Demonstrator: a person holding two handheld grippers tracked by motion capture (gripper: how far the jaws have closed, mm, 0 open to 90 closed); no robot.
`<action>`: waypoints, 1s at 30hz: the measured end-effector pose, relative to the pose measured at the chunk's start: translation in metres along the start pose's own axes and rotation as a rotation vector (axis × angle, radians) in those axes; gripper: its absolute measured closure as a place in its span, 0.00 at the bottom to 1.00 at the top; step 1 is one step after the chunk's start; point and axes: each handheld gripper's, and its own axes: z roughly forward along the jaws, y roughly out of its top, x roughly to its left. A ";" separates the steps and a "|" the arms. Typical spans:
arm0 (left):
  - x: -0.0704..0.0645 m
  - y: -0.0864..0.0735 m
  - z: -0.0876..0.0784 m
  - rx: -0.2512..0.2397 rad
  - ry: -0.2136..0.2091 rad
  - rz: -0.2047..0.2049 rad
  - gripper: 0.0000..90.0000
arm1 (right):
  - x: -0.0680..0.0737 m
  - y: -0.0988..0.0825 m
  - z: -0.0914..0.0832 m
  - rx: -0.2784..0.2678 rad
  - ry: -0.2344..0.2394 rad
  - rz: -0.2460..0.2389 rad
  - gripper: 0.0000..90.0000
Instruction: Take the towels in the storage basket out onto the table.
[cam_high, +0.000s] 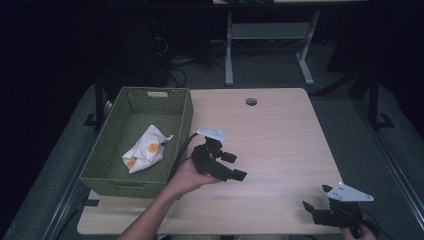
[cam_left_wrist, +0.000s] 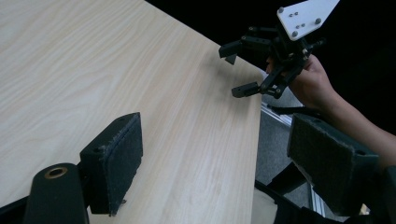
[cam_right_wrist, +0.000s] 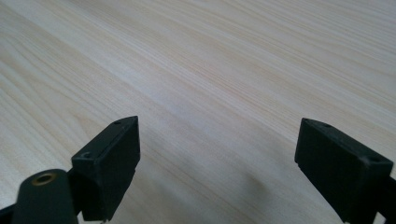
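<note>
A pale wooden surface (cam_high: 280, 130) is seen from above. At the left of the frame, a green woven basket (cam_high: 182, 120) is set on it, with a bundled white cloth (cam_high: 145, 150) printed with fried eggs lying inside. The left claw (cam_high: 235, 166), held just right of the basket, is spread wide and empty. At the lower right, the right claw (cam_high: 315, 202) is likewise released and holds nothing. The placing step appears finished, judging by the cloth in the basket; next, both claws would likely be drawn clear.
</note>
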 end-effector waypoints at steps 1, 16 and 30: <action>0.001 0.001 -0.003 -0.005 -0.008 -0.005 0.21 | 0.000 0.000 0.001 0.004 0.002 -0.002 0.15; 0.014 0.004 -0.030 -0.012 0.000 -0.014 0.22 | -0.001 -0.002 0.000 0.005 -0.001 0.002 0.15; 0.019 0.006 -0.054 -0.015 0.004 -0.016 0.24 | 0.001 0.000 0.001 0.002 0.006 0.000 0.15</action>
